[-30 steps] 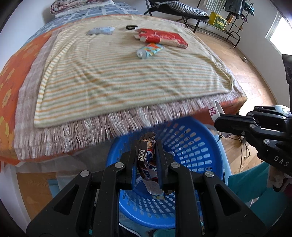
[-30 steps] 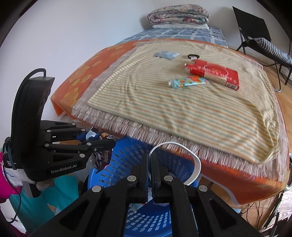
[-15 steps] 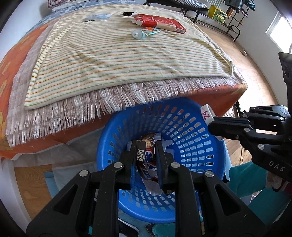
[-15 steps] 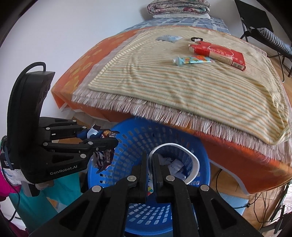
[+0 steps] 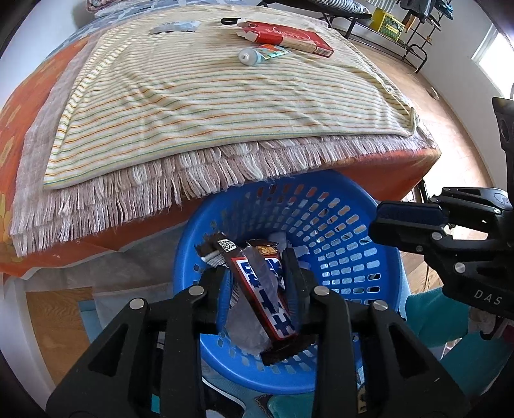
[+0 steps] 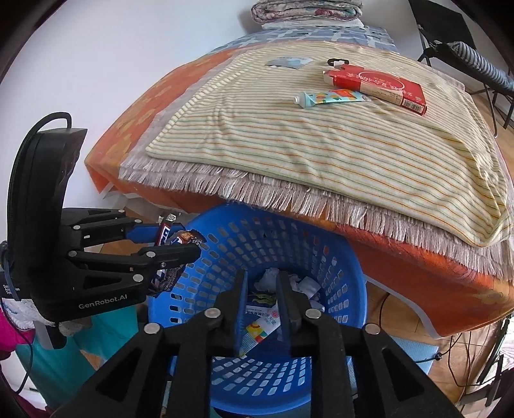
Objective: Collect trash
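Loosely, candy wrapper point(image 5: 261, 289) between opening left claw point(image 5: 257, 283)

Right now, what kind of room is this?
Most likely a bedroom in a home. A bed under an orange cover carries a striped blanket, folded bedding is stacked at its far end, and a blue basket with trash stands on the wood floor.

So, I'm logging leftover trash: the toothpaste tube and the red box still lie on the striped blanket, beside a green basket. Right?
Nearly: the basket is blue, as the right wrist view shows. The toothpaste tube and red box do lie on the striped blanket.
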Action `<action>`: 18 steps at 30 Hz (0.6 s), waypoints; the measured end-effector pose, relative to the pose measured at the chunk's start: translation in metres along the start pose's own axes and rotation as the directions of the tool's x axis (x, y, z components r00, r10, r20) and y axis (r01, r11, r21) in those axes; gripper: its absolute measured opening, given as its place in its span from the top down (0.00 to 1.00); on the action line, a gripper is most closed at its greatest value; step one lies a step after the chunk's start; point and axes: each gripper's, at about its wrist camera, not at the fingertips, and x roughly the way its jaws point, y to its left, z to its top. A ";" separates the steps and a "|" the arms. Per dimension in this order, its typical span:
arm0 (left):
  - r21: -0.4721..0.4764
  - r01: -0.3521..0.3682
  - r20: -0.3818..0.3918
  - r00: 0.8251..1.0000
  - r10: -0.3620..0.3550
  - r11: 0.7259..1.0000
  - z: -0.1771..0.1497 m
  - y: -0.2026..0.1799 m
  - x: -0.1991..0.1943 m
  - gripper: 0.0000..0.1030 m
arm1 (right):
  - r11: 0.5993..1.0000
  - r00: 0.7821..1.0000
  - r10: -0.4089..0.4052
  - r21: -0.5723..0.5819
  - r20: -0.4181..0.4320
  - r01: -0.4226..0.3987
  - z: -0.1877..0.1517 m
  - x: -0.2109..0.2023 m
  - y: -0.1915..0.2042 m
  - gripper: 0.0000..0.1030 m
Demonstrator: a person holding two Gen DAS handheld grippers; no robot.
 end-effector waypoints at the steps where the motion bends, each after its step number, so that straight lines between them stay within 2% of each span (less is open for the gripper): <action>1: 0.000 -0.001 -0.001 1.000 0.001 1.000 0.000 0.000 0.000 0.72 | 1.000 1.000 -0.001 0.001 0.000 0.001 0.000 0.000 0.000 0.78; 5: -0.003 -0.002 -0.003 1.000 0.002 1.000 0.000 0.001 0.001 0.69 | 1.000 1.000 -0.009 0.011 0.001 0.009 0.001 0.000 -0.003 0.74; 7: -0.007 -0.004 0.003 1.000 0.004 1.000 0.000 0.001 0.000 0.56 | 1.000 1.000 -0.015 0.017 0.001 0.015 0.001 0.000 -0.004 0.73; 8: -0.009 -0.006 0.007 1.000 0.006 1.000 0.001 0.002 0.000 0.55 | 1.000 1.000 -0.018 0.020 0.000 0.018 0.001 0.000 -0.005 0.72; 12: -0.018 -0.006 0.006 1.000 0.006 1.000 0.001 0.004 -0.001 0.55 | 0.999 0.999 -0.037 0.032 0.001 0.037 0.001 0.000 -0.008 0.57; 15: -0.034 0.006 -0.003 1.000 -0.006 0.999 0.001 0.007 0.000 0.45 | 0.998 0.999 -0.052 0.042 0.008 0.051 0.001 -0.002 -0.010 0.50; 18: -0.040 0.014 -0.003 1.000 -0.015 0.999 0.000 0.007 -0.001 0.44 | 0.996 0.998 -0.066 0.053 0.015 0.066 0.003 -0.003 -0.013 0.40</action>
